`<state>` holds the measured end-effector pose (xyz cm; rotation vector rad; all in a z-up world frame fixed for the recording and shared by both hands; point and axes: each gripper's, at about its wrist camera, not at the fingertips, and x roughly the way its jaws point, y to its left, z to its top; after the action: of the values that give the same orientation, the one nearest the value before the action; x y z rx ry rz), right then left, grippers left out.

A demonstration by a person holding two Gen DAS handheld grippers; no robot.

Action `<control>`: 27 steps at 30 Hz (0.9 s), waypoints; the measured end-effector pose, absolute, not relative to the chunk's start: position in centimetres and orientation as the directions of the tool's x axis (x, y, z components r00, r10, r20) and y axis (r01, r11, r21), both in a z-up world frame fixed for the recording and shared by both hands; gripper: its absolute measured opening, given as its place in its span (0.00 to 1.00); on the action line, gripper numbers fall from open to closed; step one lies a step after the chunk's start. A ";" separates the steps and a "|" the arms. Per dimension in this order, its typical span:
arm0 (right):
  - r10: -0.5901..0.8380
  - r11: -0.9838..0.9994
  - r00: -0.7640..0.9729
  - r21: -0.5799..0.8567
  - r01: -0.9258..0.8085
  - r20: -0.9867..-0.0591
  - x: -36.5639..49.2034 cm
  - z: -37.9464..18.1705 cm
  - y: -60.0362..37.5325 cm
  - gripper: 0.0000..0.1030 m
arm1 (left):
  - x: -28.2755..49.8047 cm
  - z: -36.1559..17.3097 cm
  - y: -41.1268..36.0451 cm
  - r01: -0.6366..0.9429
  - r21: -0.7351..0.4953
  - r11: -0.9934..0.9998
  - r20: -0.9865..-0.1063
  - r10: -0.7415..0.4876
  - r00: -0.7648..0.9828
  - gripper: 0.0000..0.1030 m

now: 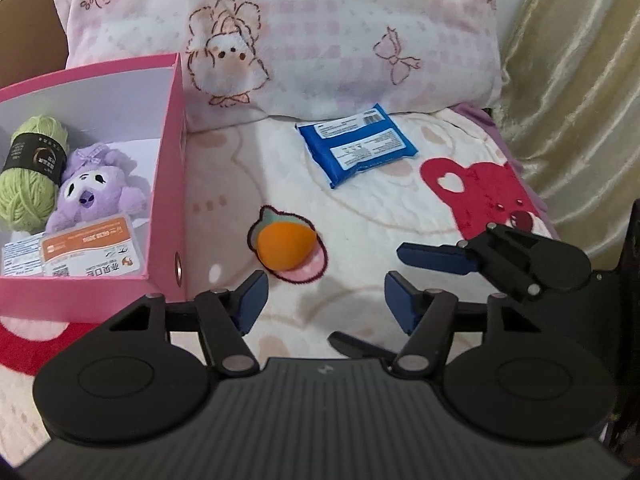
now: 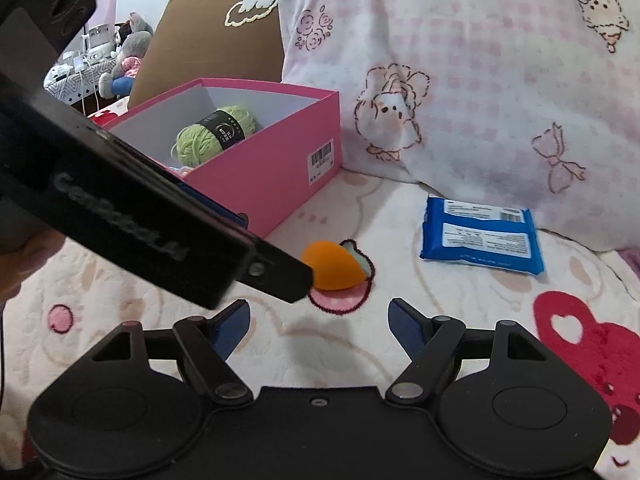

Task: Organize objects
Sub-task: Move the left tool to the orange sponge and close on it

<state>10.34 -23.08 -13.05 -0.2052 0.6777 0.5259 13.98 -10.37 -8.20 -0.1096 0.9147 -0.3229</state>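
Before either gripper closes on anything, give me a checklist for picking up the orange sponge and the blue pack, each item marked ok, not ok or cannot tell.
1. Left gripper open and empty: ok.
2. Right gripper open and empty: ok.
3. Orange sponge lies free on the blanket, ahead of the left gripper, not yet between its pads: ok.
4. Blue pack flat on the blanket in front of the pillow, nothing on top: ok.
5. Pink box open, with room beside the green yarn and purple plush: ok.
6. Grippers clear of each other: cannot tell; they sit close.
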 end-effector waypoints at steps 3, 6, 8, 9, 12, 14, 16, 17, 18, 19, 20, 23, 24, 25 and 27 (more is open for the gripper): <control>0.388 0.856 0.679 -0.029 -0.516 -0.624 10.8 -14.3 -22.8 0.76 | 14.6 -9.2 -10.1 0.166 -0.248 0.954 -0.757 -0.298 0.582 0.53; 0.380 0.877 0.691 0.000 -0.481 -0.615 11.5 -14.9 -22.9 0.76 | 15.5 -10.3 -10.4 0.151 -0.263 0.953 -0.762 -0.301 0.573 0.51; 0.378 0.891 0.683 0.046 -0.451 -0.625 12.1 -14.9 -23.0 0.76 | 16.0 -10.9 -10.6 0.146 -0.243 0.959 -0.766 -0.282 0.578 0.49; 0.388 0.890 0.670 0.069 -0.451 -0.632 12.3 -14.8 -23.0 0.76 | 16.2 -11.1 -10.6 0.145 -0.246 0.958 -0.766 -0.284 0.577 0.48; 0.384 0.881 0.656 0.045 -0.471 -0.650 12.8 -15.0 -22.3 0.76 | 16.9 -11.9 -10.8 0.146 -0.250 0.957 -0.768 -0.288 0.572 0.44; 0.385 0.873 0.643 0.035 -0.487 -0.662 13.2 -15.4 -22.0 0.76 | 17.1 -12.2 -11.2 0.130 -0.196 0.972 -0.767 -0.235 0.597 0.42; 0.388 0.870 0.636 0.038 -0.491 -0.667 13.7 -15.9 -21.8 0.76 | 17.3 -12.6 -11.7 0.135 -0.149 0.980 -0.764 -0.200 0.613 0.41; 0.386 0.872 0.637 0.039 -0.489 -0.667 13.9 -16.0 -21.8 0.75 | 17.4 -12.8 -11.8 0.133 -0.153 0.979 -0.764 -0.203 0.612 0.39; 0.386 0.874 0.638 0.042 -0.485 -0.666 14.2 -16.1 -21.7 0.74 | 17.5 -12.9 -11.7 0.130 -0.159 0.979 -0.766 -0.206 0.609 0.38; 0.388 0.875 0.639 0.047 -0.483 -0.664 14.5 -16.2 -21.7 0.73 | 17.7 -13.1 -11.6 0.131 -0.168 0.977 -0.766 -0.213 0.606 0.35; 0.389 0.875 0.640 0.049 -0.481 -0.662 14.7 -16.3 -21.7 0.72 | 17.8 -13.2 -11.5 0.127 -0.175 0.976 -0.765 -0.216 0.607 0.34; 0.393 0.873 0.637 0.052 -0.484 -0.663 15.3 -16.6 -21.6 0.68 | 17.9 -13.3 -11.1 0.127 -0.188 0.974 -0.760 -0.226 0.609 0.26; 0.393 0.871 0.635 0.048 -0.489 -0.665 15.4 -16.7 -21.5 0.67 | 17.9 -13.3 -11.0 0.129 -0.193 0.973 -0.759 -0.231 0.608 0.25; 0.388 0.870 0.635 0.039 -0.491 -0.667 15.4 -16.8 -21.4 0.66 | 17.9 -13.3 -10.9 0.137 -0.200 0.970 -0.758 -0.242 0.606 0.24; 0.381 0.869 0.637 0.025 -0.494 -0.670 15.6 -17.1 -21.3 0.64 | 18.0 -13.3 -10.8 0.150 -0.214 0.965 -0.755 -0.261 0.602 0.24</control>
<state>15.57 -21.29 -17.08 -0.1664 0.7235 0.5024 17.97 -10.83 -13.34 -0.1336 0.8945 -0.2391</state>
